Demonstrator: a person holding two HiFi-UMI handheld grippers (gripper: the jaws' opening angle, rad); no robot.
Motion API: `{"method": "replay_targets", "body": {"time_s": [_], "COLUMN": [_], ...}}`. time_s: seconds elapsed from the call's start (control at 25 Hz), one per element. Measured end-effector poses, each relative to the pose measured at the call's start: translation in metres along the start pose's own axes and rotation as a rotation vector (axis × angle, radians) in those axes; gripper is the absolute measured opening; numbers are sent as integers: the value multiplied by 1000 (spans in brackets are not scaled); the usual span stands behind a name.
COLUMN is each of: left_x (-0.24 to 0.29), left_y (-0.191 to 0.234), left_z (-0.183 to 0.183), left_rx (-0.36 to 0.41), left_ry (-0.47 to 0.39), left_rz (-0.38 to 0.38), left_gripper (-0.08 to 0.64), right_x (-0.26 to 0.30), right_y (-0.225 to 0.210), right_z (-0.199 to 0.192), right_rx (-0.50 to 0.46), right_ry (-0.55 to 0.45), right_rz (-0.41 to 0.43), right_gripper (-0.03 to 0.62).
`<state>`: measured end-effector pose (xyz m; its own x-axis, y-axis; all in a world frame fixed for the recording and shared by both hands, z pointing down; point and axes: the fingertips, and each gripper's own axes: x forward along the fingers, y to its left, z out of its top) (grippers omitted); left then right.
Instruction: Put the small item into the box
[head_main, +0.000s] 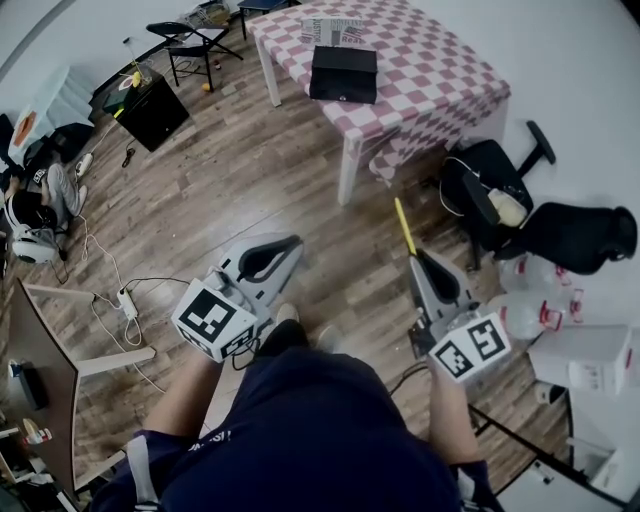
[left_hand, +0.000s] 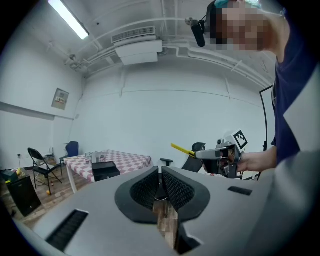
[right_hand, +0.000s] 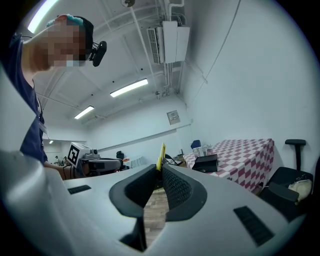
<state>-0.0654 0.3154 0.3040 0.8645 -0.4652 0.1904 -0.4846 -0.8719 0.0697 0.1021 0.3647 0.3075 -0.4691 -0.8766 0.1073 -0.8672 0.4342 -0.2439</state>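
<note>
Wood-plank floor (head_main: 250, 190) fills the room; a desk (head_main: 430, 80) in red-checked cloth carries the black box (head_main: 344, 73), well apart from both claws. Nearer, the right claw (head_main: 414, 256) pinches a thin yellow strip (head_main: 403, 225), while the left claw (head_main: 298, 242) is closed on nothing.
</note>
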Motion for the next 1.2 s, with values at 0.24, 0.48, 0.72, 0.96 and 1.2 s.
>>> {"method": "replay_targets", "body": {"time_s": [0.24,0.48,0.72,0.96,1.2], "left_x": [21,58,108,153,187], "left_y": [18,54,118,183,272], "left_z": [-8,-8,-6,-16,-5], "left_rx": [-24,-39,-49,-81,-101], "left_ry": [6,-3,2,45,37], "left_rz": [5,-3,-23,-51,-63], "left_gripper": [46,46,46,46,46], "right_x": [16,50,116,185,271], "right_y": [-24,-56,-100,-135,-167], "right_z": [0,4,11,6,21], "right_rx": [3,-6,-3,13,27], "right_ry": [13,30,53,84,123], "right_rz": [-5,-15,-33,-45,-70], "right_gripper": [49,49,49,49,49]}}
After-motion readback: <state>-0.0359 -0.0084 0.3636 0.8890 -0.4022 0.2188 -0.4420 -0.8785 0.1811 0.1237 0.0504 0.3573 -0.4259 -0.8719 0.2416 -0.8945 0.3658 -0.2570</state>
